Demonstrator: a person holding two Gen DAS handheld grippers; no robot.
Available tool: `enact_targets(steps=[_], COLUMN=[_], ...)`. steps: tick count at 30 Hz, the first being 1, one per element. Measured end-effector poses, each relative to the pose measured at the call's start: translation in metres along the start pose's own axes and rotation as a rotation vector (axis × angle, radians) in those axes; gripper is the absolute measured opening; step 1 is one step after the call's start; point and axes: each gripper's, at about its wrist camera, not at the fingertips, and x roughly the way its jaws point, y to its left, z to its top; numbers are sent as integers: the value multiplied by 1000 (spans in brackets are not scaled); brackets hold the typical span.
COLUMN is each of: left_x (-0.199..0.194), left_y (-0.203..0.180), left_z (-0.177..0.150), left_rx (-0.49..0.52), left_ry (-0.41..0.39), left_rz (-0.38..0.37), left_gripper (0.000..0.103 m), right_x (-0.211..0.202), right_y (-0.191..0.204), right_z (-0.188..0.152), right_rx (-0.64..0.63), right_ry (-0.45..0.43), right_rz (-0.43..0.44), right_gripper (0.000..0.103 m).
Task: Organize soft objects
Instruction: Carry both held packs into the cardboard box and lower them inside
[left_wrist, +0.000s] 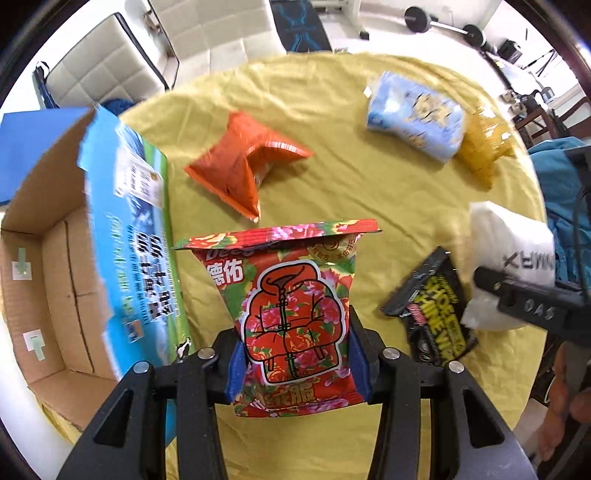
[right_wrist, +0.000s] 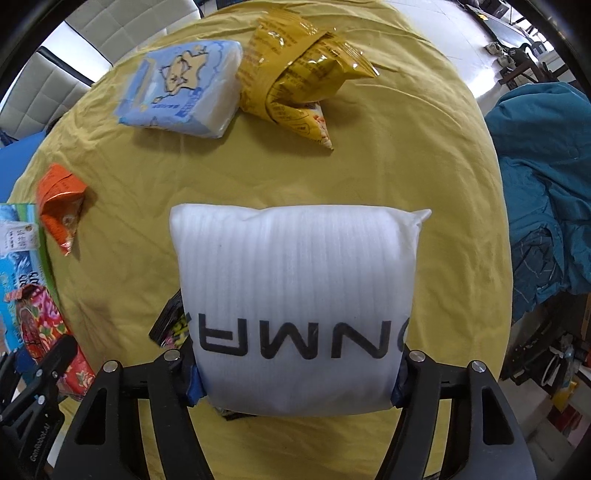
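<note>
My left gripper (left_wrist: 295, 354) is shut on a red floral snack bag (left_wrist: 295, 306) and holds it above the yellow tablecloth (left_wrist: 351, 184), just right of an open cardboard box (left_wrist: 62, 266). My right gripper (right_wrist: 297, 373) is shut on a white foam pouch (right_wrist: 295, 284) with black letters; it also shows at the right of the left wrist view (left_wrist: 513, 254). A black-and-yellow packet (left_wrist: 436, 310) lies under the pouch. An orange bag (left_wrist: 243, 166), a light-blue tissue pack (right_wrist: 181, 92) and a yellow bag (right_wrist: 295, 74) lie farther out.
The box has blue printed flaps (left_wrist: 136, 236) standing up at its right side. A teal cloth (right_wrist: 546, 192) hangs beyond the table's right edge. White chairs (left_wrist: 107, 62) stand behind the table.
</note>
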Motion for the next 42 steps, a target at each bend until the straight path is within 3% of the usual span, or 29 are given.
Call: enact_targets(steps=[7,15,25,33,42], left_x=[-72,-89,-126,-109,-57], left_y=[-1,25,108,215,314], left_z=[-15,1,5,7,29], left_rx=[16,7,-19,-114,-166], left_ry=[-104,-189,-251,-194,-109], left_rz=[-42,-105,-155,-196,-184], left_gripper=[43,42,42,43,43], right_x=[-48,-121,-184,-174,-113], right_y=[15,41,126,232,343], right_z=[-31,-54,-78,-74,-55], right_rx=[-22,-81,-145,-220,-260], right_ry=[-86,-182,-253,-235,-161], right_rz=[68,142,200,220,206], right_gripper=[72,71,71,71,72])
